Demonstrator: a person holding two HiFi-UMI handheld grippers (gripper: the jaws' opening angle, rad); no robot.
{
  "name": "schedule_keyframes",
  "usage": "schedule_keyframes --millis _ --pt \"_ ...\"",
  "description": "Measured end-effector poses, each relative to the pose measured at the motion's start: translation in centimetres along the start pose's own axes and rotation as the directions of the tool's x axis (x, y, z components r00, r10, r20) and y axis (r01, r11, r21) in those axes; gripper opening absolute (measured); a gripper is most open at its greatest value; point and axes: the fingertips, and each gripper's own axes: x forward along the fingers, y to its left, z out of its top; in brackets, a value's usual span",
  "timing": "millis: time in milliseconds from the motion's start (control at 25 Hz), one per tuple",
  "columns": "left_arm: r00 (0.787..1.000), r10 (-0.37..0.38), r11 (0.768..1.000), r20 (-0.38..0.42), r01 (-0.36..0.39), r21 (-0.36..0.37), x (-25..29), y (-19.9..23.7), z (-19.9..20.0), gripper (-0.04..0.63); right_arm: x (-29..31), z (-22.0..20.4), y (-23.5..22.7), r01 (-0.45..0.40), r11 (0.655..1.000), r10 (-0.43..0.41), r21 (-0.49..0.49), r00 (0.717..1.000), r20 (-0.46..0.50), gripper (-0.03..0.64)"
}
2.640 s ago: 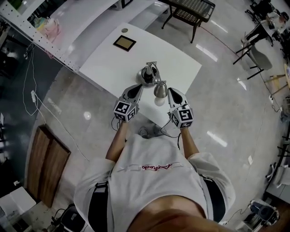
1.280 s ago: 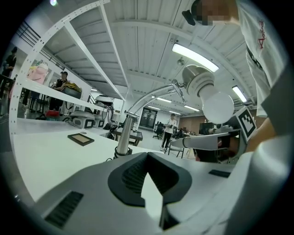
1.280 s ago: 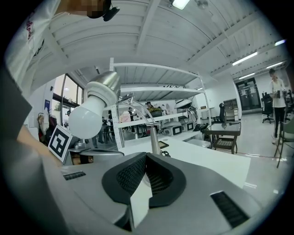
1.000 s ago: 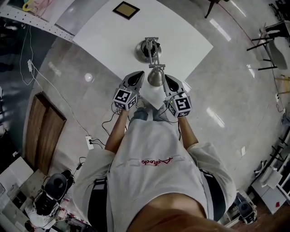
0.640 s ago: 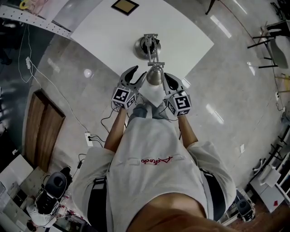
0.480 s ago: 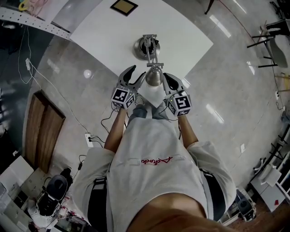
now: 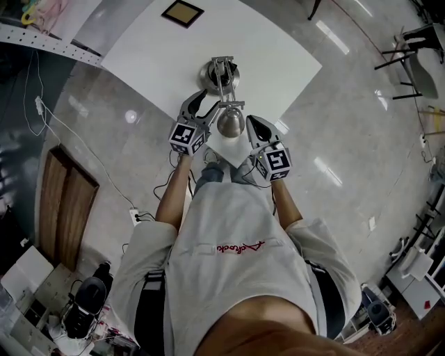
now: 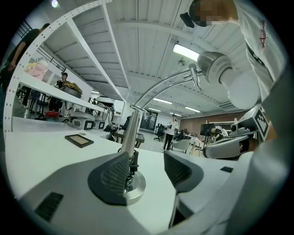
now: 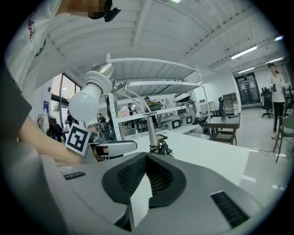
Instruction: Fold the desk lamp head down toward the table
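1. Two jaws pressed together, empty: right hand-held gripper (image 7: pixel 252 124).
2. Left hand-held gripper (image 7: pixel 206 104): jaws just opening, spread wide, pinching nothing.
3. Lamp head (image 7: pixel 230 124) hangs between them, above the near corner of the desk (image 7: pixel 278 62).
4. Lamp base (image 7: pixel 218 75) stands farther back.

A small dark frame (image 7: pixel 183 12) lies flat near the far corner of the white tabletop (image 7: pixel 278 62). On the glossy floor (image 7: pixel 348 139) to the left lie a brown wooden board (image 7: pixel 59 208), a thin white cable (image 7: pixel 66 128) and a power strip (image 7: pixel 134 217). A white shelf rack (image 7: pixel 49 38) stands beyond the tabletop, and dark chairs (image 7: pixel 410 55) sit at the far right.
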Motion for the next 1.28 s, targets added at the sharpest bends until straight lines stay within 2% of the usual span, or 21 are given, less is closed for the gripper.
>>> schedule_keyframes --millis 320,480,1040,1160,1280 --pt "0.999 -0.051 0.996 -0.013 0.051 0.076 4.3 3.5 2.4 0.239 0.2 0.0 -0.4 -0.004 1.000 0.004 -0.001 1.000 -0.003 0.031" --pt "0.993 -0.111 0.989 -0.025 0.113 0.099 5.8 3.6 3.3 0.239 0.3 0.0 -0.6 -0.004 1.000 0.004 0.001 1.000 -0.008 0.031" --pt "0.976 -0.219 0.969 -0.015 0.219 0.117 9.7 2.9 5.4 0.232 1.2 0.5 -0.8 -0.021 1.000 0.021 -0.010 1.000 -0.005 0.031" --pt "0.973 -0.232 0.965 -0.002 0.230 0.123 10.2 2.6 6.3 0.219 1.2 0.8 -0.6 -0.025 1.000 0.025 -0.013 1.000 -0.001 0.031" --pt "0.971 -0.240 0.961 0.002 0.237 0.142 10.5 2.6 6.9 0.176 1.3 1.0 -0.6 -0.028 0.999 0.028 -0.017 1.000 0.003 0.031"
